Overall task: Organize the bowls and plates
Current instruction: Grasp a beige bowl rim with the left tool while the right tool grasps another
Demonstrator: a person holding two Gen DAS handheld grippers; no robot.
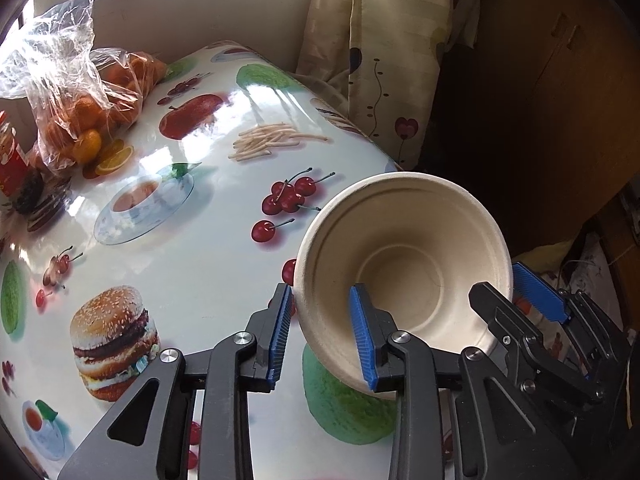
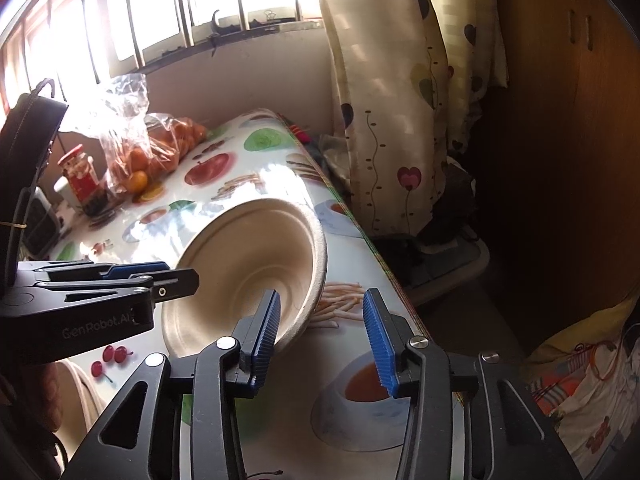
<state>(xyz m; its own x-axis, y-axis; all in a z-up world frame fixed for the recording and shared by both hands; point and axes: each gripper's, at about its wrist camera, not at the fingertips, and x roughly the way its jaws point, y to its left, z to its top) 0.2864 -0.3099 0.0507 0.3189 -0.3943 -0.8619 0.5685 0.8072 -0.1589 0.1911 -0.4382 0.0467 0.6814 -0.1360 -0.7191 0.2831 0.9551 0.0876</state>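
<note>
The left gripper (image 2: 176, 276) body reads "GenRobot.AI" at lower left of the right view. The bowl (image 1: 404, 264) hangs tilted over the bench (image 1: 192, 248) edge at lower right. Left fingers (image 1: 362, 332) straddle its rim, one inside and one outside, apparently clenched on it. Right gripper (image 2: 326, 340) fingers are parted, one just inside the bowl's lower edge, the other clear. Open bench lies upper left, up to the orange bag (image 1: 84, 116).

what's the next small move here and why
Probably finish closing the right gripper on the rim. The bowl is tilted up off the table, its near rim between the right fingers, but the outer finger stands clear of it. Only the left gripper appears to pinch the opposite rim, so a second grip should steady it.
</note>
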